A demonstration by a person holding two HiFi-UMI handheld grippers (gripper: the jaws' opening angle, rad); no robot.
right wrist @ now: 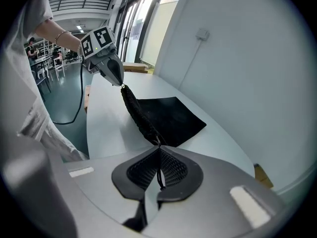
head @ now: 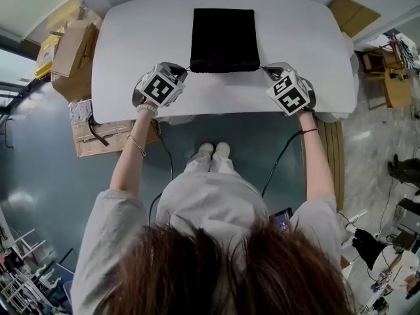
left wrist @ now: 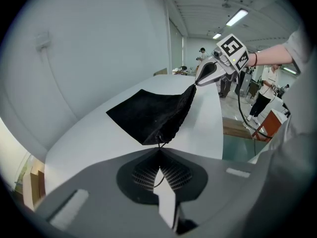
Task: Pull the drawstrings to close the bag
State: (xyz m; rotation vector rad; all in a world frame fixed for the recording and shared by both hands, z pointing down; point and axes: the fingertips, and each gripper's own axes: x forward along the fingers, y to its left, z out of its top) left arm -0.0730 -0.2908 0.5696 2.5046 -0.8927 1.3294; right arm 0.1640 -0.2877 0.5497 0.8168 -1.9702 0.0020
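Left tool (left wrist: 159, 151) and right tool (right wrist: 159, 150) each pinch a drawstring (right wrist: 159, 175) at the bag (head: 223, 38) mouth corners; mouth still looks wide, so most of the pulling is left.

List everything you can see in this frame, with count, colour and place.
table: one, white, in front of the person
bag: one, black, lying flat mid-table, its near edge gathered
drawstring: two, black, one at each near corner of the bag
cardboard boxes: several, brown, on the floor at the table's left
cable: one, black, running down from the right gripper
shoes: one pair, white, under the table's near edge
left gripper: one, grey, shut on a drawstring at the bag's left corner
right gripper: one, grey, shut on a drawstring at the bag's right corner
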